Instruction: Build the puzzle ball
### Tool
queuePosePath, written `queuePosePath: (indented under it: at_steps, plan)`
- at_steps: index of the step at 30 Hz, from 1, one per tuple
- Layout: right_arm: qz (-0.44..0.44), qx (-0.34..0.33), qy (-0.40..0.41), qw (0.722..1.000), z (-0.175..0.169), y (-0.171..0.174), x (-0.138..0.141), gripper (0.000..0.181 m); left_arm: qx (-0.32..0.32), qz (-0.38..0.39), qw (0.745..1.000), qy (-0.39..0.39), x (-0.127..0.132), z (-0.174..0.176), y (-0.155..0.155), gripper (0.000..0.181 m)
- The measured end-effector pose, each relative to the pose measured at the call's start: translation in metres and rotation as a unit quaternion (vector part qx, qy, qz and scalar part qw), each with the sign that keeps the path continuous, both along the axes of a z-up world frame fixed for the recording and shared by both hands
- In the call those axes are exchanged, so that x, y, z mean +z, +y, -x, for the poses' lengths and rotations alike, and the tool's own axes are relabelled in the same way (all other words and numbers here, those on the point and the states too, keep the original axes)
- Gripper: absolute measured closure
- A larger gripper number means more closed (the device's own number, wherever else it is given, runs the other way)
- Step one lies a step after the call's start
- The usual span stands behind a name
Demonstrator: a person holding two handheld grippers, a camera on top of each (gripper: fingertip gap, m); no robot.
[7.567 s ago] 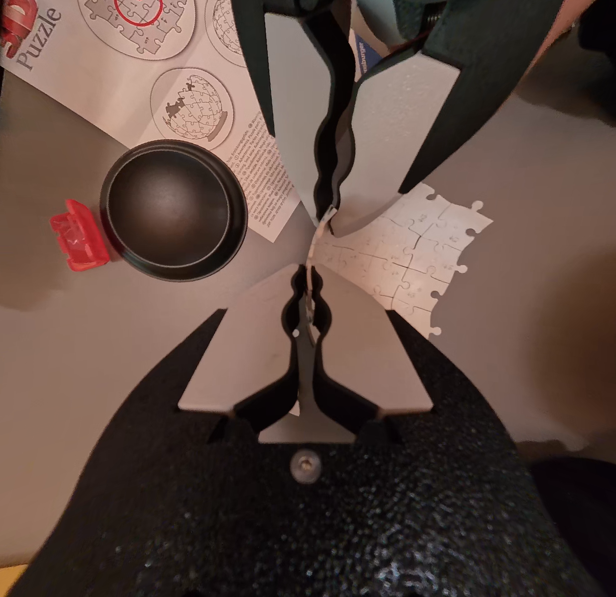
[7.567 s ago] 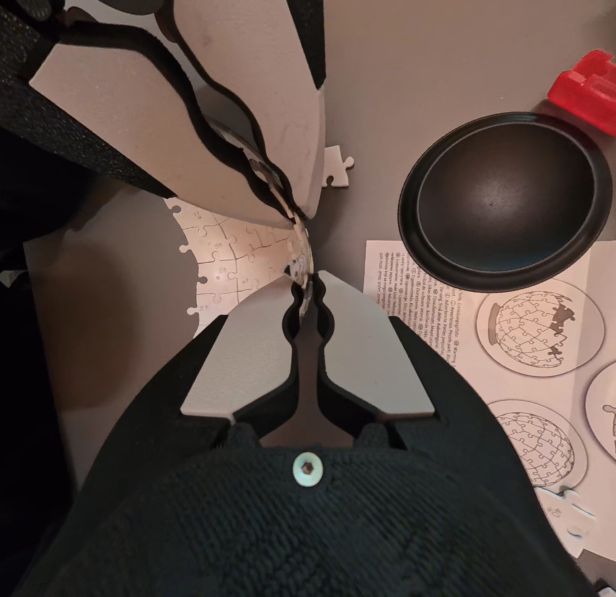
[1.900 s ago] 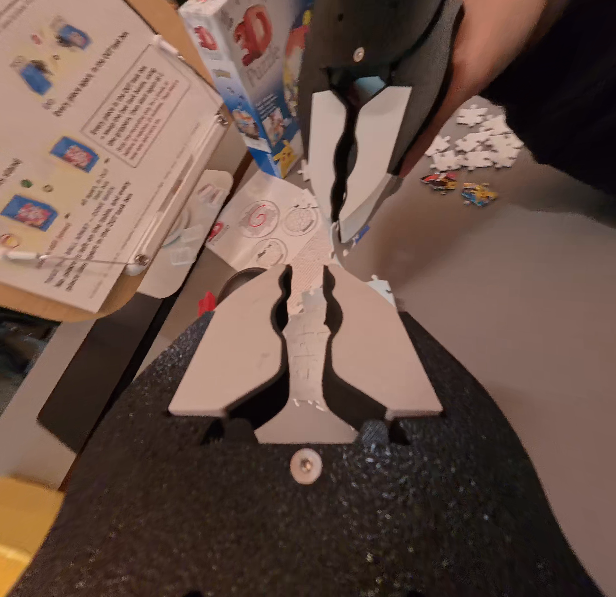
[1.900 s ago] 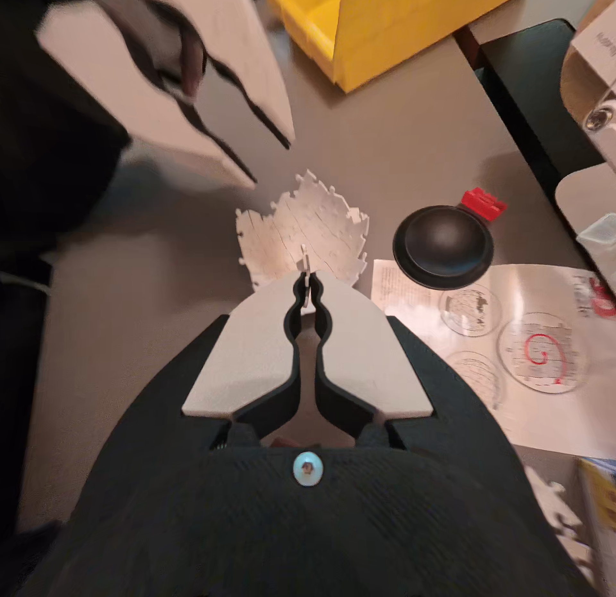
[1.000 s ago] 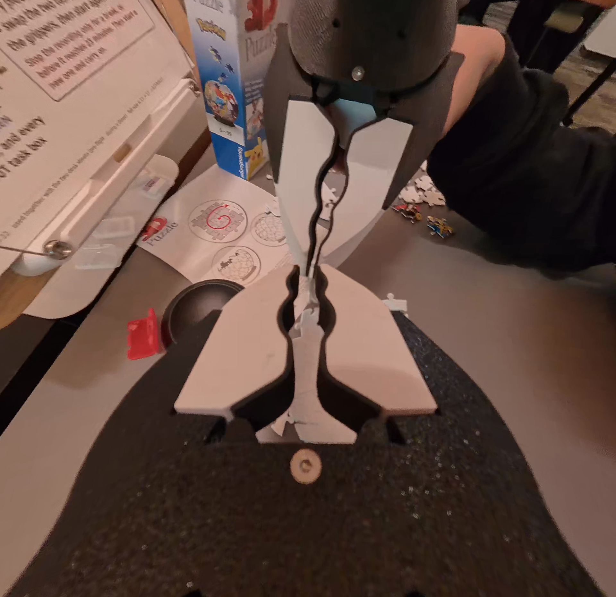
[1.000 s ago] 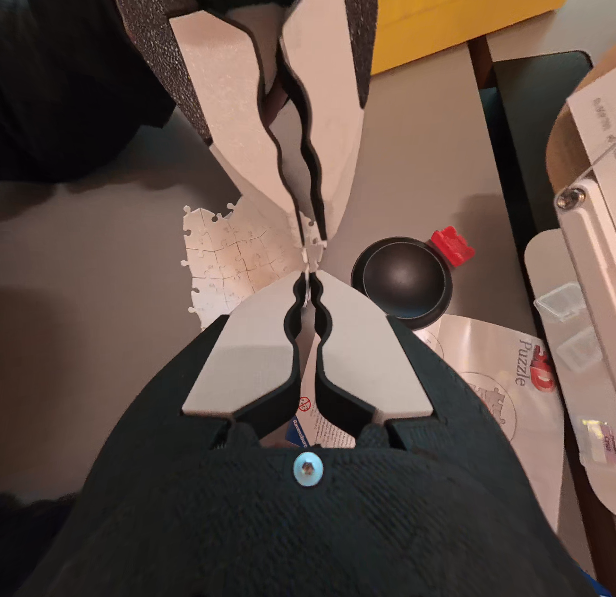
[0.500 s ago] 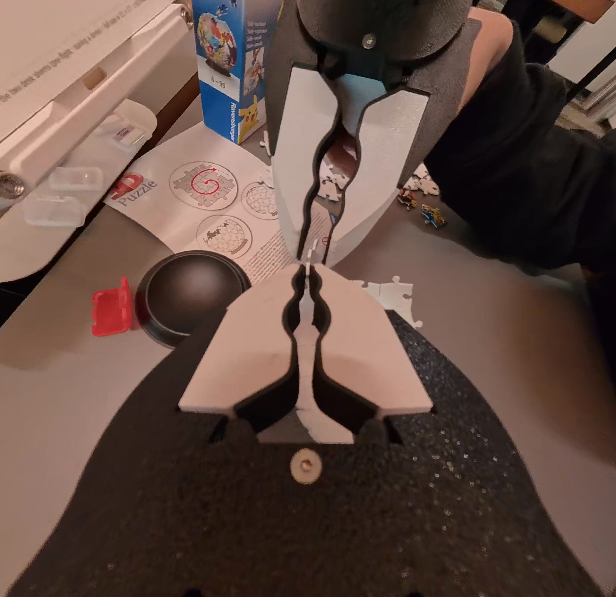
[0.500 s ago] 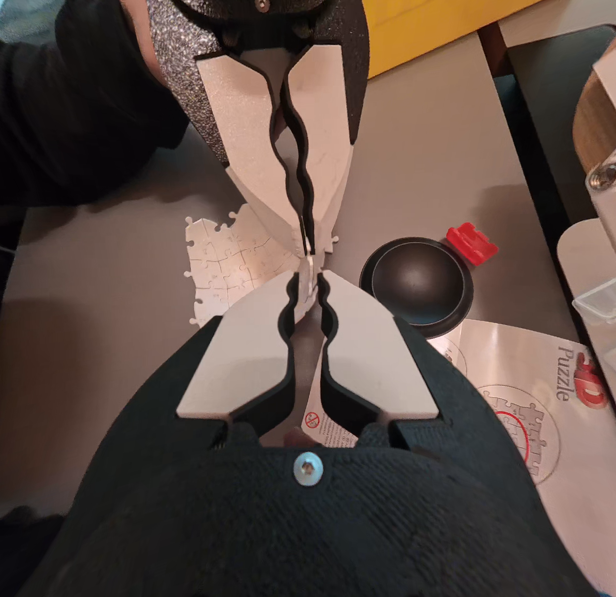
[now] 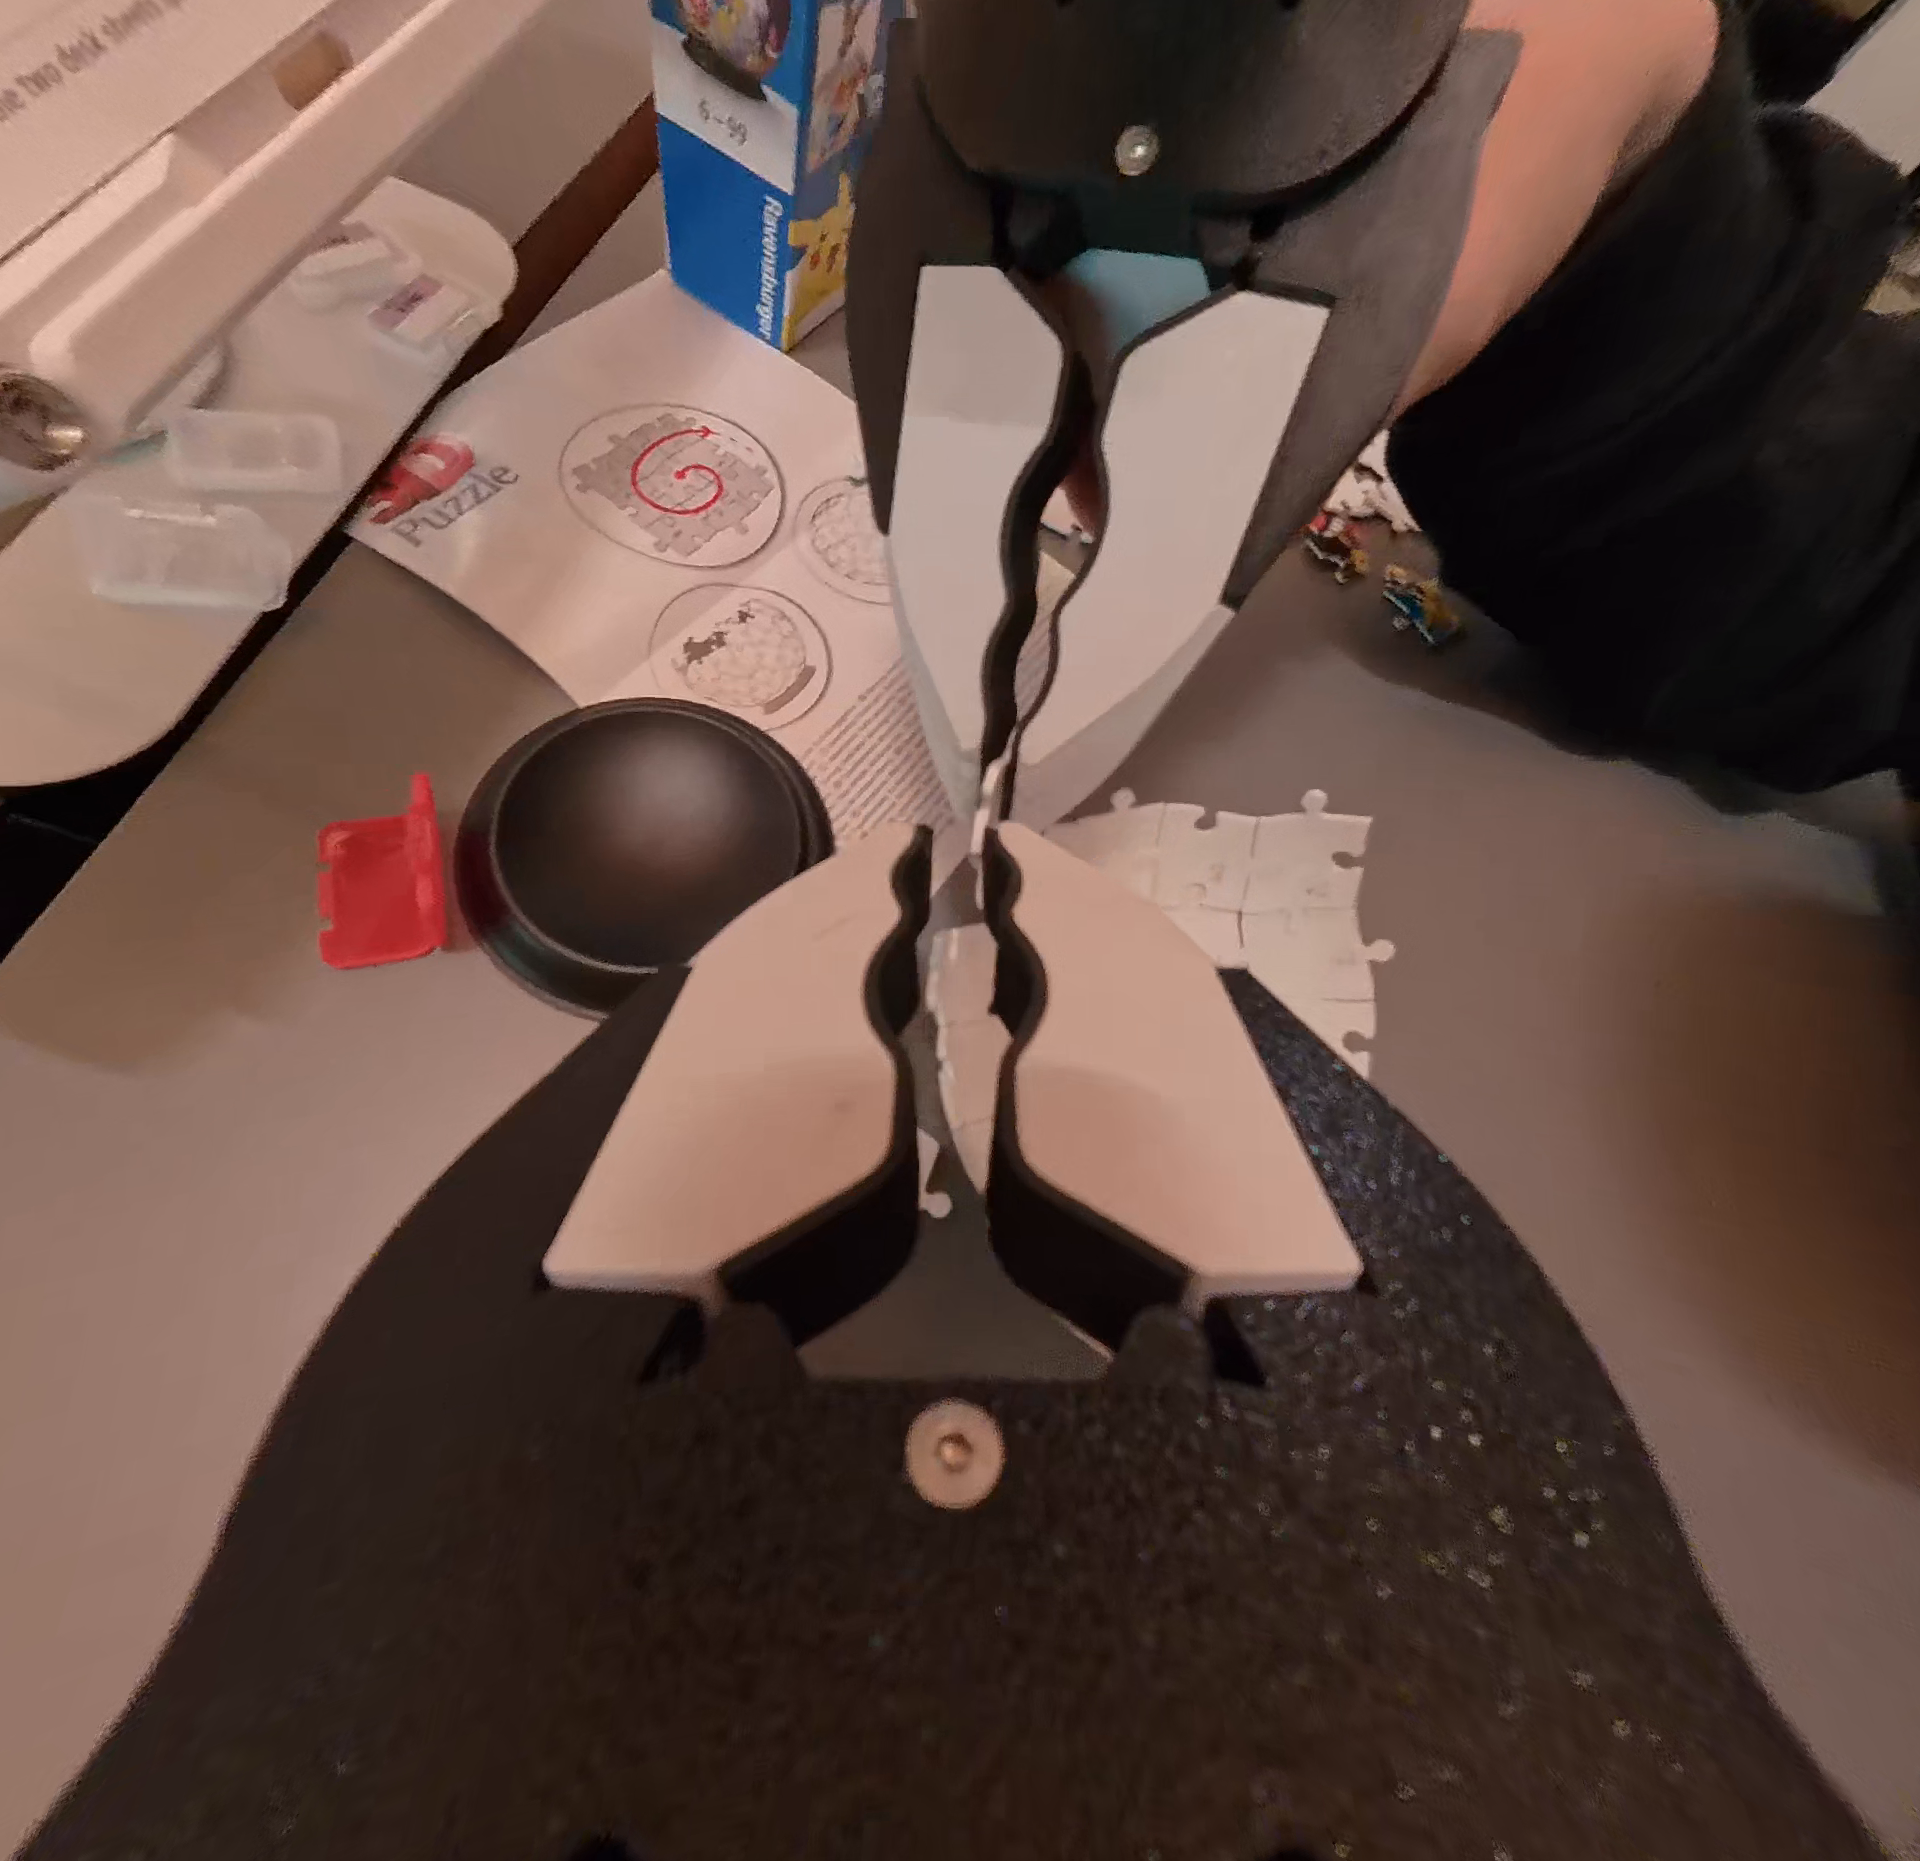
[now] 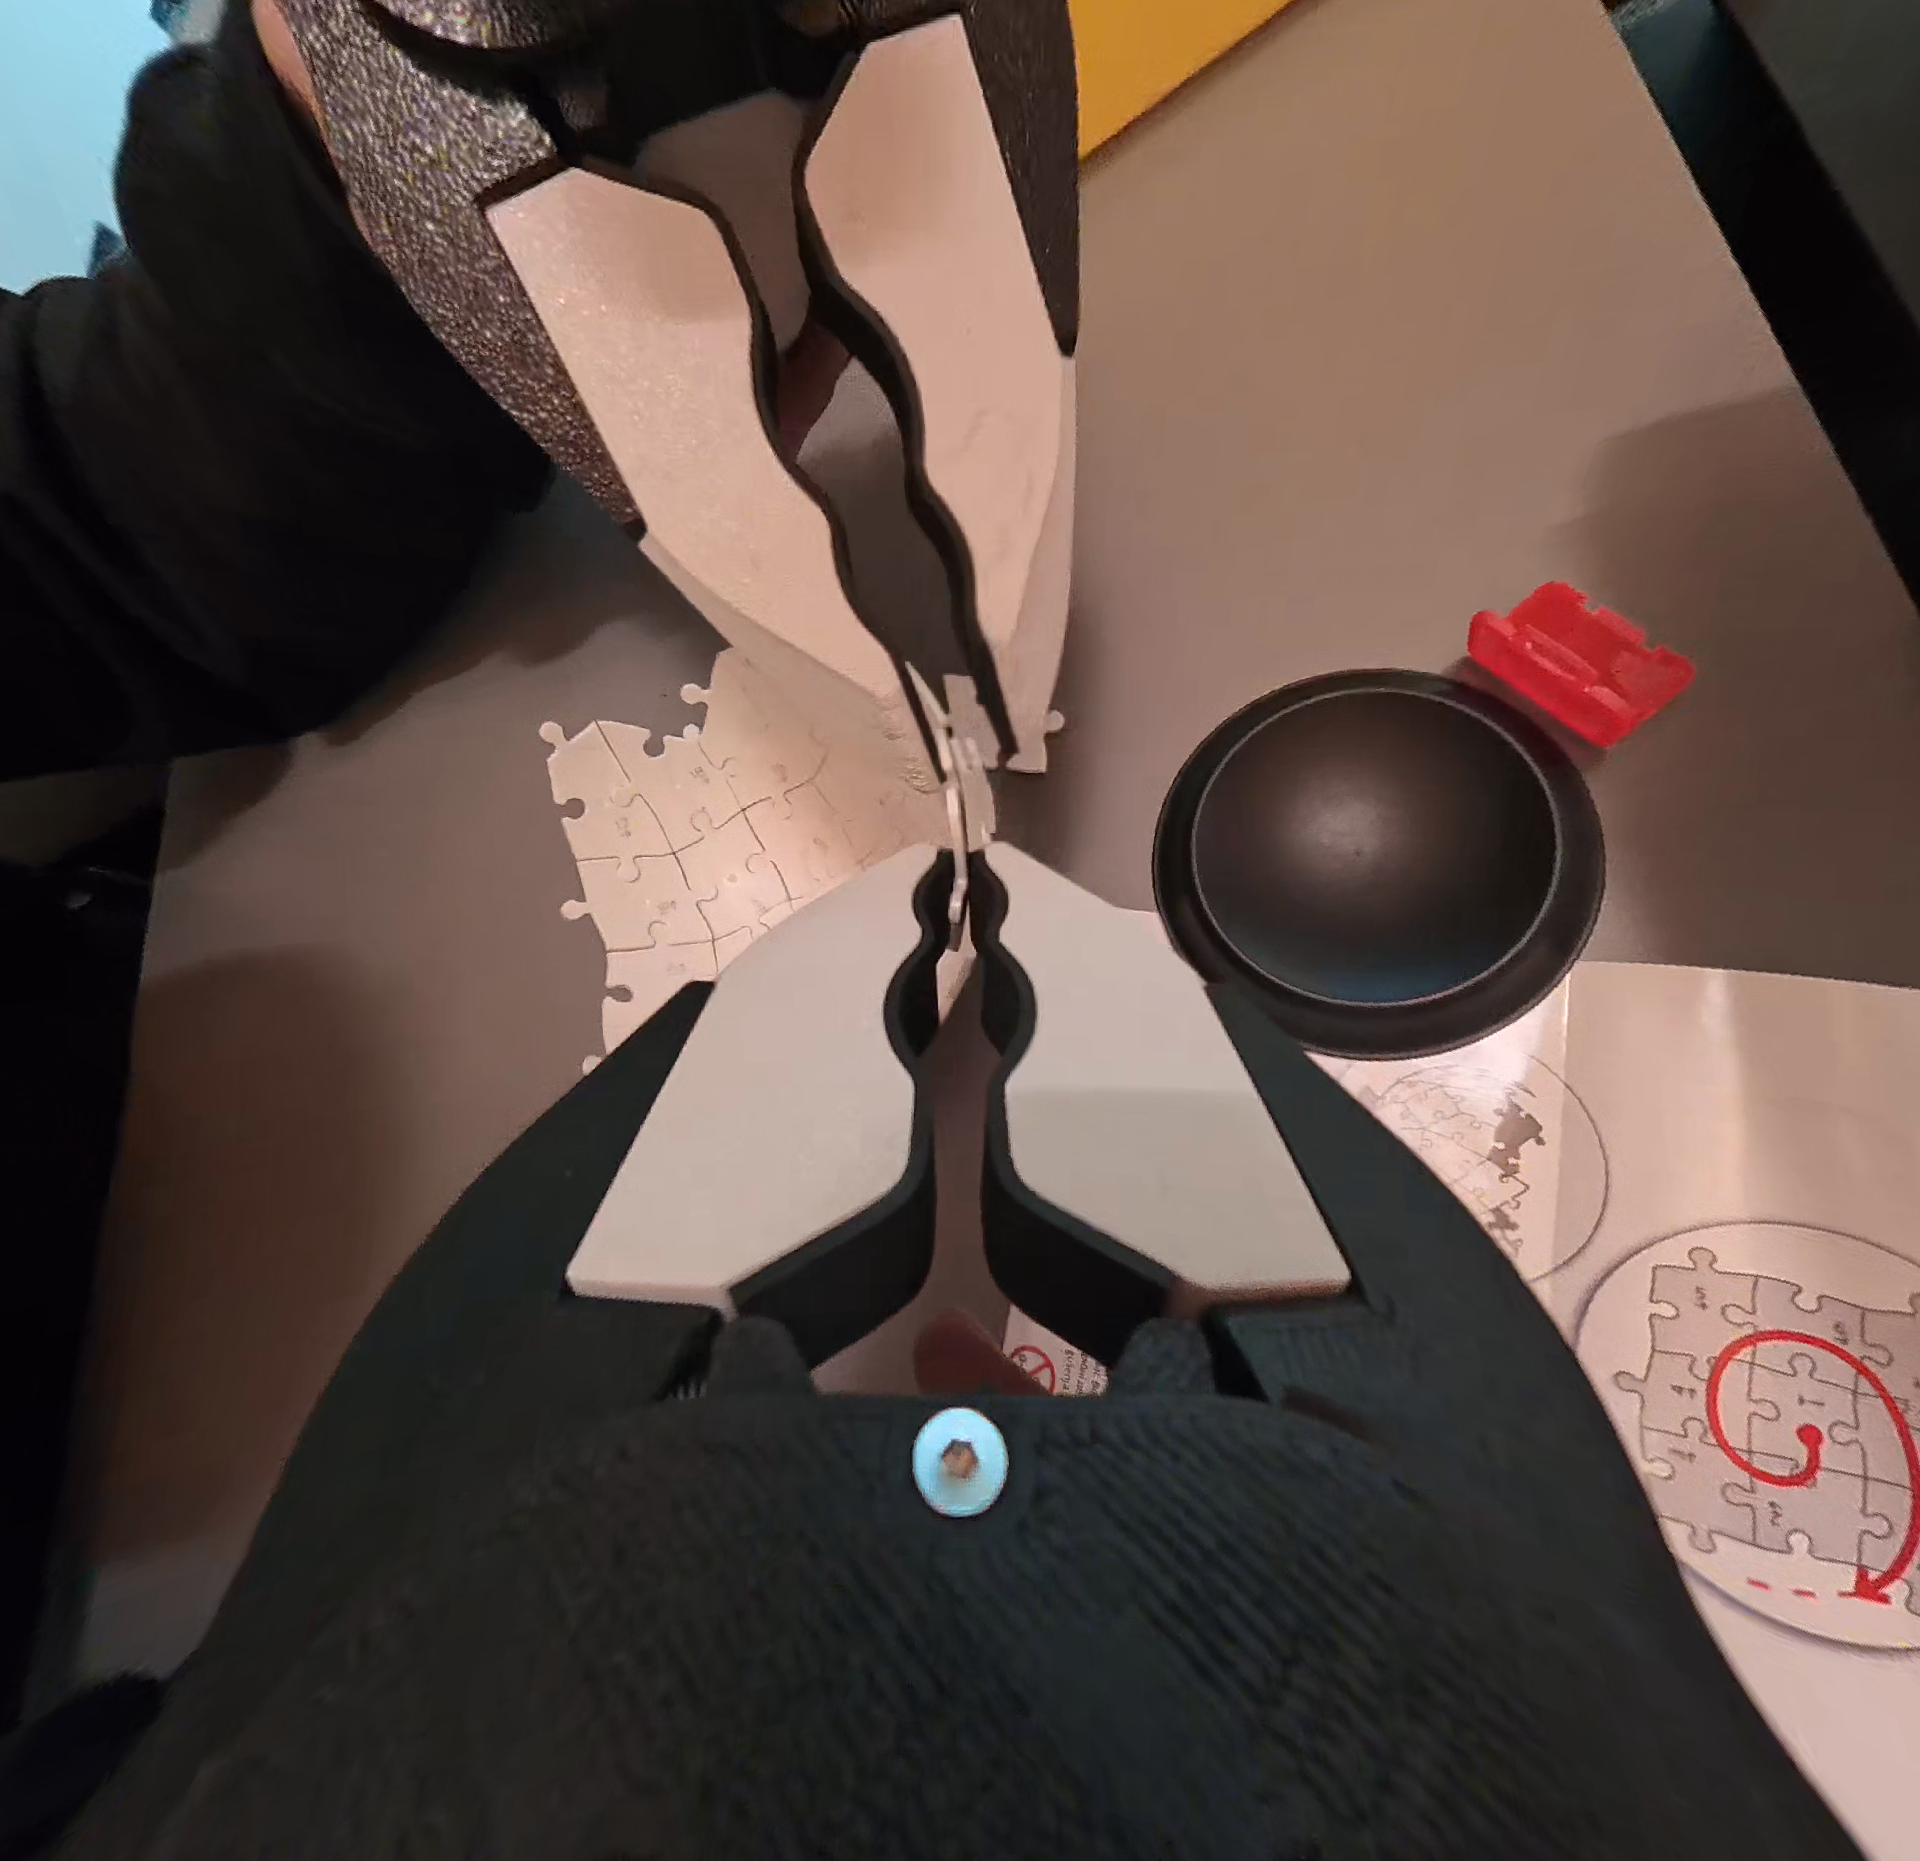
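Left tongs (image 9: 956,855) — nearly closed, a curved white sheet of joined puzzle pieces (image 9: 1262,892) pinched by its edge at frame centre, the sheet spread to the right over the grey table (image 9: 208,1136). Right tongs (image 10: 961,876) — nearly closed on a single puzzle piece (image 10: 966,814), held against that edge, tip to tip. A black dome stand (image 9: 639,845), a red clip (image 9: 379,886) and an instruction sheet (image 9: 665,523) are seen centre-left.
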State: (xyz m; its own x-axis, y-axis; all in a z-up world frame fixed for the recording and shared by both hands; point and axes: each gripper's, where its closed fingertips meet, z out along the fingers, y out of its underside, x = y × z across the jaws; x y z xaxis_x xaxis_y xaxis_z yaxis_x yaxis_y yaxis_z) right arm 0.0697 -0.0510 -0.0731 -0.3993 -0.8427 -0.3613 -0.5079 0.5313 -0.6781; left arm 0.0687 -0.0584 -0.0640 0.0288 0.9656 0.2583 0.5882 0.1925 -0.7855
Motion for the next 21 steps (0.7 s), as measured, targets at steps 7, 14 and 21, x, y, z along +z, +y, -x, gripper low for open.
queuePosePath:
  at_steps: [7, 14, 21]
  plan:
    - [-0.015, 0.0, 0.022, 1.0, -0.001, 0.005, -0.008, 0.179, -0.029, 0.012, 0.999, -0.022, -0.008, -0.001, 0.008, 0.179]
    - [-0.016, -0.007, 0.022, 1.0, -0.002, 0.002, -0.013, 0.162, -0.034, 0.004, 0.999, 0.001, -0.004, 0.002, 0.009, 0.18]
    - [-0.01, -0.004, -0.004, 1.0, -0.004, 0.001, -0.005, 0.178, -0.033, 0.001, 0.999, -0.004, -0.007, -0.001, 0.007, 0.18]
